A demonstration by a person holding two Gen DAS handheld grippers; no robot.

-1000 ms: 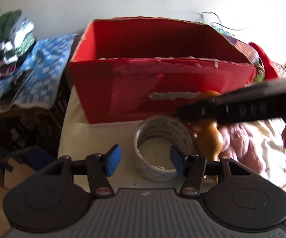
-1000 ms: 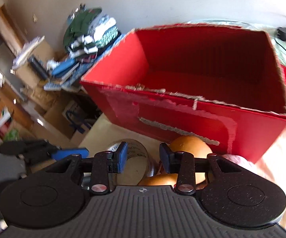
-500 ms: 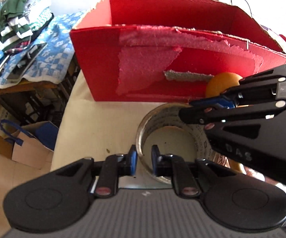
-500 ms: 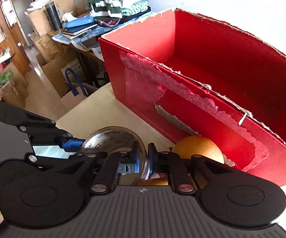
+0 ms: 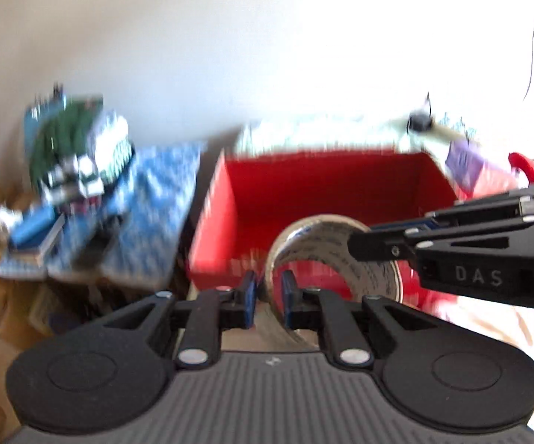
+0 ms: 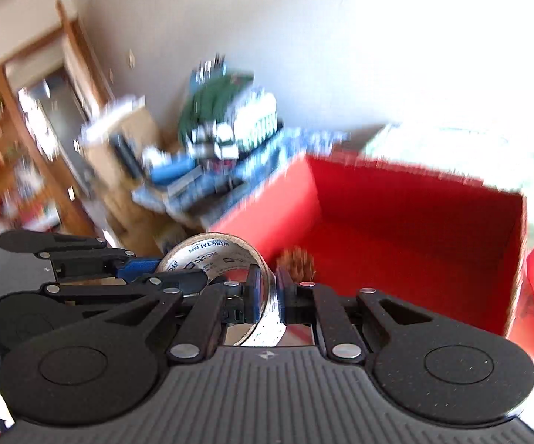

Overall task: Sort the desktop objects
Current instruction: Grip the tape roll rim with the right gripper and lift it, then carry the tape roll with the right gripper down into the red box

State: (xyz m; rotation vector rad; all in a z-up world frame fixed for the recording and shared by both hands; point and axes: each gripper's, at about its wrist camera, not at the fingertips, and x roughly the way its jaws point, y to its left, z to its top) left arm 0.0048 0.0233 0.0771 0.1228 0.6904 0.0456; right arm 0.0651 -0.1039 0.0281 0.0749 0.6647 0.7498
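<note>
Both tongs pinch the same roll of tape (image 5: 326,259): the left tongs (image 5: 269,292) are closed on the near wall of the ring, one blue pad inside and one outside, and the right tongs (image 6: 270,298) are clamped on the wall at the opposite side, so the roll hangs between them, lifted in front of the red box (image 5: 326,192) and about level with its near rim. The main risk is that the two grips pull against each other; if one hand moves faster or twists, the thin wall can slide out of one pair of pads and the roll would swing or drop short of the box, onto the table or the things beside it. Both views are smeared by motion, which suggests a quick carry and makes such a slip more likely. Letting go unevenly could also tip the roll against the torn near rim and let it bounce back out. As for the box, its red floor (image 6: 415,244) looks bare where it shows; a small brownish blur sits at the near rim in the right view, and I cannot tell what it is or whether it is inside.
</note>
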